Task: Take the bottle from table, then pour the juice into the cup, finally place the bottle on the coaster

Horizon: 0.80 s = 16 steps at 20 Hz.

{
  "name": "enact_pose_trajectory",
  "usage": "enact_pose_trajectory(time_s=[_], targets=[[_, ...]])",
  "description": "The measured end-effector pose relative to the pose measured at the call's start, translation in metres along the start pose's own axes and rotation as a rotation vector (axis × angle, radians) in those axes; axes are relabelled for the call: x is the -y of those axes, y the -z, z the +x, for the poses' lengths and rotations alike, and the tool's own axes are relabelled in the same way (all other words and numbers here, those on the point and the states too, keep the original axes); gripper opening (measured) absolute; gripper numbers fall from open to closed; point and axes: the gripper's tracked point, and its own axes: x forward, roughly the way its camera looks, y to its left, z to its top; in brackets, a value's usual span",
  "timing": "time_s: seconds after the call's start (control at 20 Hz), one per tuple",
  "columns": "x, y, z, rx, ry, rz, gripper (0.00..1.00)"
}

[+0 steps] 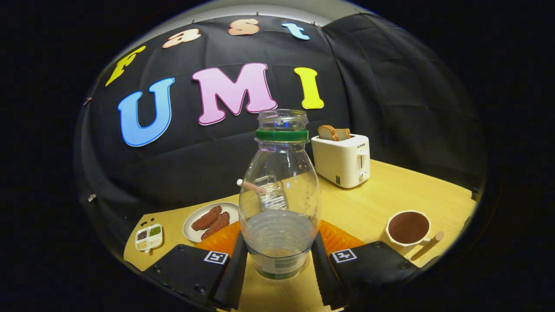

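Your gripper (279, 255) has its 2 fingers (236, 271) pressed against opposite sides of the bottle (279, 203), pinching it low on its body. That bottle stands upright between them, clear plastic with a green ring below an open, capless mouth and a label band around its base. It looks nearly empty, with only droplets on the inside wall and some brownish colour low down; you cannot tell from here whether its base touches the table.

From largest to smallest, the rest runs like this. You have the light wooden table (390, 195) spreading ahead and to the right under everything. A white toaster (342, 160) stands beyond the bottle and to its right, near the black cloth wall, with 2 slices of bread sticking out of its slots. Just behind the bottle and partly hidden by it and by the fingers lies the orange coaster (340, 238), ribbed, showing on both sides of the bottle. To the left of the coaster sits a white plate (193, 221) carrying 2 brown sausage-like pieces. To the right of the fingers stands the cup (408, 229), white with a wooden handle, filled with a dark brown drink. Furthest left sits a small white divided dish (148, 237) with 4 compartments of seasonings.
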Motion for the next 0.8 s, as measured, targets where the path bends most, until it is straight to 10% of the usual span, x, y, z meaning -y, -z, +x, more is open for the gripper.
enact_pose_trajectory(time_s=[0.8], targets=[[-0.014, 0.034, 0.043, 0.034, -0.029, -0.202, 0.75]])
